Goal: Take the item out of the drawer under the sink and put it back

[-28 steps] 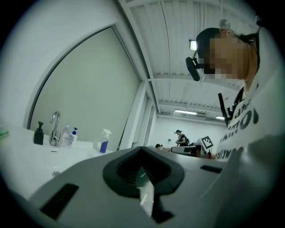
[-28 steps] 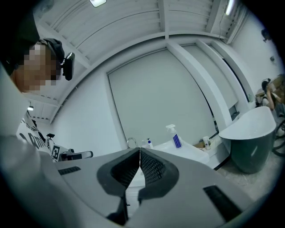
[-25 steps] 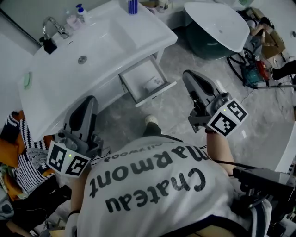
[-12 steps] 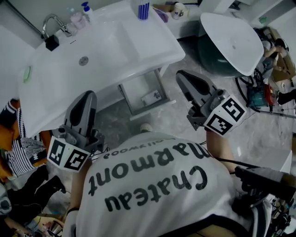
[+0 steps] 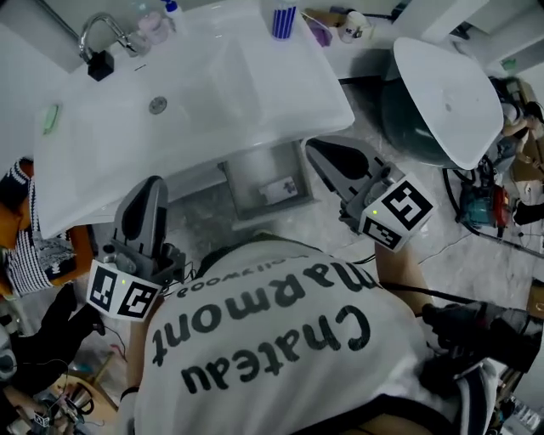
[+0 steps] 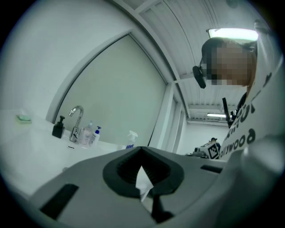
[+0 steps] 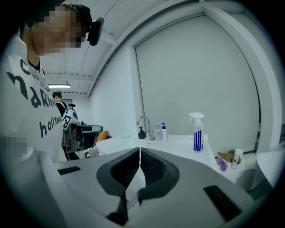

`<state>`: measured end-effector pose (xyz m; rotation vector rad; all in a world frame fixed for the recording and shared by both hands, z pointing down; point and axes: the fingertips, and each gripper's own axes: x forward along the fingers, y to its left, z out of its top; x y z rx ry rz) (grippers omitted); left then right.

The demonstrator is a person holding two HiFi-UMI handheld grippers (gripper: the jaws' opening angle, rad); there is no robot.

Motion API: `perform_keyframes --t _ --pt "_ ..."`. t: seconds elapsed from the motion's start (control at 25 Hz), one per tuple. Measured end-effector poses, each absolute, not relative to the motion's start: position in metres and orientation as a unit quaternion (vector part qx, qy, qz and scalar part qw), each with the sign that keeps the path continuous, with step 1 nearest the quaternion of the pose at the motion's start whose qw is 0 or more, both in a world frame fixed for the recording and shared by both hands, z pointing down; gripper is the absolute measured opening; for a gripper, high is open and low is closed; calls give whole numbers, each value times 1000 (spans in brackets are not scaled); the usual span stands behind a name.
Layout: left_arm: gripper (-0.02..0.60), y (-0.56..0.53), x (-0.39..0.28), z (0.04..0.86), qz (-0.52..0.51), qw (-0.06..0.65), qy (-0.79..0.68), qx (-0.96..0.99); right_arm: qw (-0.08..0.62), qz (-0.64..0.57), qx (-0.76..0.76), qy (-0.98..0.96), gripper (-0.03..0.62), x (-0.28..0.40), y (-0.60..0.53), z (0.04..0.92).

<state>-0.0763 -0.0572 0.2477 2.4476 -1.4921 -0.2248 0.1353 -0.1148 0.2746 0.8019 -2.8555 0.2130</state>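
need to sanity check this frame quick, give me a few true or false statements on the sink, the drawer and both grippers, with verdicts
1. The drawer under the sink is open. True.
2. The right gripper holds the item. False: its jaws are together on nothing; the item lies in the drawer.
3. A blue-striped spray bottle stands on the sink top. True.
4. In the head view the faucet is at the sink's right end. False: it is at the left end.
5. The left gripper is wide open. False: its jaws are together, empty.
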Motion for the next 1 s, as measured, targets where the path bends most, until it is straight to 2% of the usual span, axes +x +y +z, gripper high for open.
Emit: perform_keyframes --t 0.56,1.0 --pt "8 -64 -66 298 -84 168 -524 831 118 170 212 -955 12 109 -115 356" --pt "8 -61 -60 356 -44 226 -503 833 224 158 199 -941 12 101 -95 423"
